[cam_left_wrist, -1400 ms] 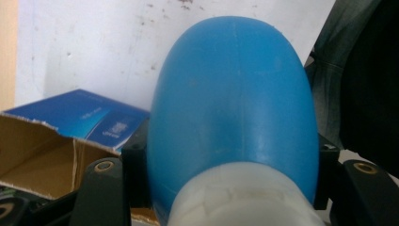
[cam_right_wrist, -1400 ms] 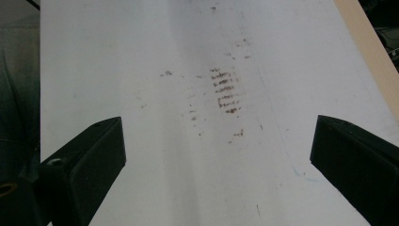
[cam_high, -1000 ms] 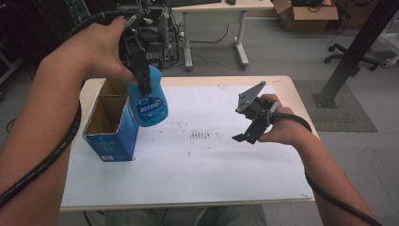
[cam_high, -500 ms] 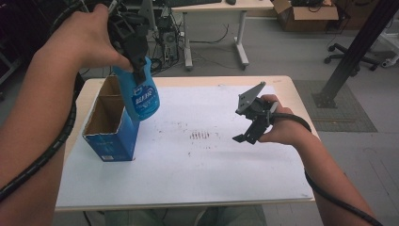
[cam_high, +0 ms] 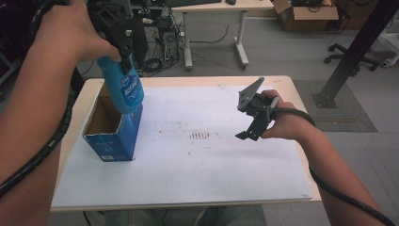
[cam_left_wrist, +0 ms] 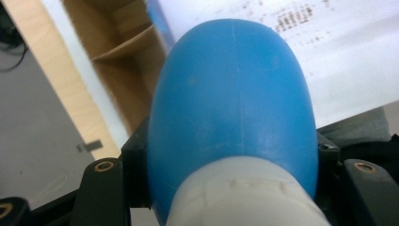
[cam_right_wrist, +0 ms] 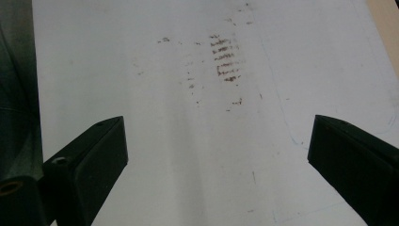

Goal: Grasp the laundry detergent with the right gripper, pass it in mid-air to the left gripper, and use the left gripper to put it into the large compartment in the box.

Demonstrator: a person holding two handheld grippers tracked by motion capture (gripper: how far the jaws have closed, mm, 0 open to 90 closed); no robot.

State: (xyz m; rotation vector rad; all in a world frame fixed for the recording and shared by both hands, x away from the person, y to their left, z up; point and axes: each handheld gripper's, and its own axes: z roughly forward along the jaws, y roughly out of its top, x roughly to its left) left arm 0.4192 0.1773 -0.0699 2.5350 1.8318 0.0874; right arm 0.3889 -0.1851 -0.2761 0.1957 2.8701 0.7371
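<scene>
Above the box, your left gripper has carried its clamped bottle leftward, nearly over the opening; the right gripper waits wide, empty.

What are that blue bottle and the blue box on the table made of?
The bottle looks like smooth, slightly glossy plastic: a moulding seam runs down its middle, and its neck is white. The box seems to be cardboard, printed blue outside, with plain brown walls inside.

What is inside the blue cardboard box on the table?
The blue cardboard box is open on top and shows bare brown walls with a divider. The blue bottle, held above it, covers part of its inside.
</scene>
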